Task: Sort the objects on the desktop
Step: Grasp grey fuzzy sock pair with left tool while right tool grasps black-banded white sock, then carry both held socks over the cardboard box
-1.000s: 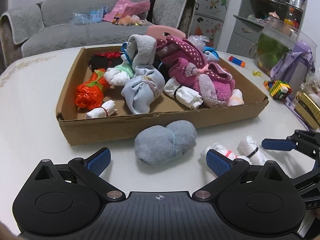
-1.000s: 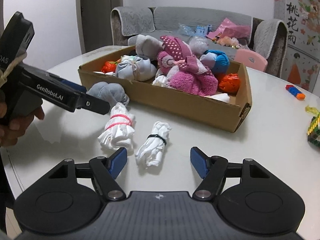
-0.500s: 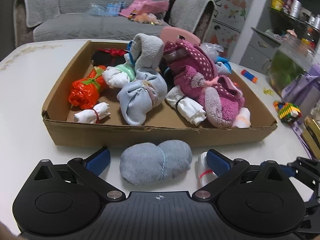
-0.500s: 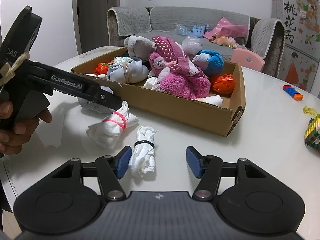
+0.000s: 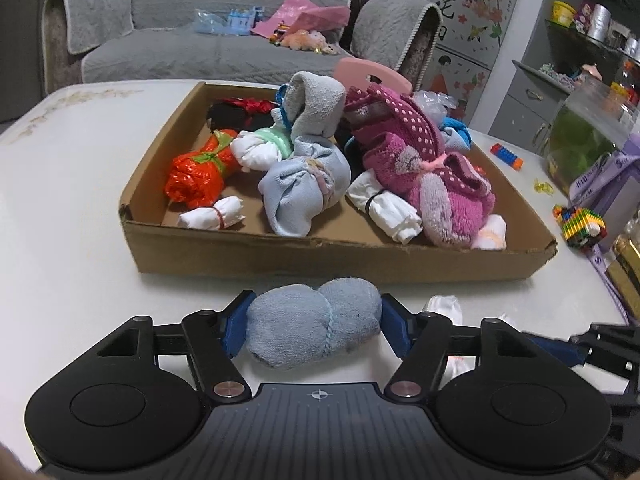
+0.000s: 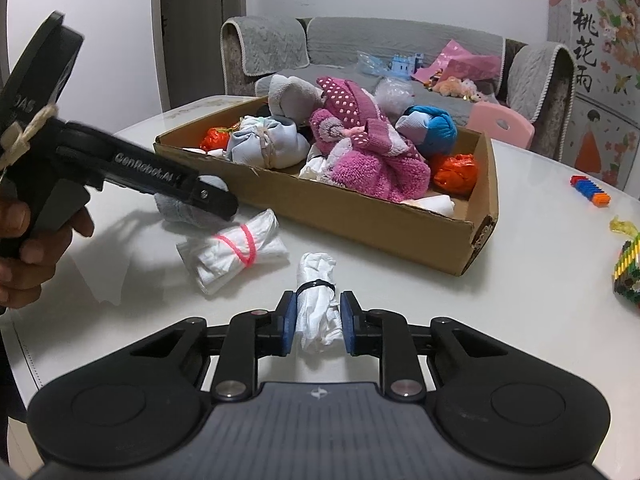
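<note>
Lying outside box (image 6: pixel 360 220): one grey bundle (image 5: pixel 312 326), two white bundles (image 6: pixel 232 250).

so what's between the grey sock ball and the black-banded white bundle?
The white plastic bundle with a pink rubber band lies between them on the white table, clearest in the right wrist view.

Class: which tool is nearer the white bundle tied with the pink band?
Left. The left tool, closing on the blue sock ball, sits right beside the pink-banded bundle; the right tool grips the black-banded bundle just past it.
</note>
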The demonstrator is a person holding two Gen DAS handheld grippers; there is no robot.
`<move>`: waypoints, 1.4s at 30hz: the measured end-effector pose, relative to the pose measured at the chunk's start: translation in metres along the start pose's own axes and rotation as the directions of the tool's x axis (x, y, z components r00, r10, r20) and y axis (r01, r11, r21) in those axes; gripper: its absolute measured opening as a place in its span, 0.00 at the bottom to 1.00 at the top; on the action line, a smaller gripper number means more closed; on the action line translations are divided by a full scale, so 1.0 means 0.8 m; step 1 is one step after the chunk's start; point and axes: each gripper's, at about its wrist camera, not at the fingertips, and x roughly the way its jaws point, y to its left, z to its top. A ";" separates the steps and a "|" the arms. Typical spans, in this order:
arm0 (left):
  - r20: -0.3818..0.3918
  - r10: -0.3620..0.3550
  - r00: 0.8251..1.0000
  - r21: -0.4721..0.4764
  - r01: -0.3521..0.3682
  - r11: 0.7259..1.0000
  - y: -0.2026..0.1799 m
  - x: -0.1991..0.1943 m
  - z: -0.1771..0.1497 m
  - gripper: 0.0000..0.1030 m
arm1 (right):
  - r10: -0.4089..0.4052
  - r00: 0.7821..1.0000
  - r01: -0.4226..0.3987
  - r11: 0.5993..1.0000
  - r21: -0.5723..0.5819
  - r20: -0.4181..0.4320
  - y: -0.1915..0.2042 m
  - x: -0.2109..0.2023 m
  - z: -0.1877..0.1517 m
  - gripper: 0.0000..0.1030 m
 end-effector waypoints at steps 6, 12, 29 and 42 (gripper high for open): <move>0.016 0.043 0.999 0.040 -0.044 0.998 0.002 -0.014 -0.007 0.69 | 0.024 1.000 -0.024 0.999 0.045 0.001 -0.008 -0.005 -0.002 0.19; 0.053 0.081 0.995 0.086 -0.086 0.993 0.001 -0.034 -0.011 0.69 | 0.067 0.998 -0.068 0.989 0.134 0.013 -0.024 -0.009 -0.002 0.17; 0.113 0.113 0.987 0.192 -0.133 0.972 -0.004 -0.075 -0.009 0.69 | 0.136 0.984 -0.169 0.928 0.333 0.118 -0.071 -0.035 -0.007 0.17; 0.134 0.098 0.986 0.192 -0.123 0.974 0.013 -0.110 0.009 0.69 | 0.095 0.953 -0.224 0.858 0.462 0.288 -0.142 -0.085 -0.002 0.17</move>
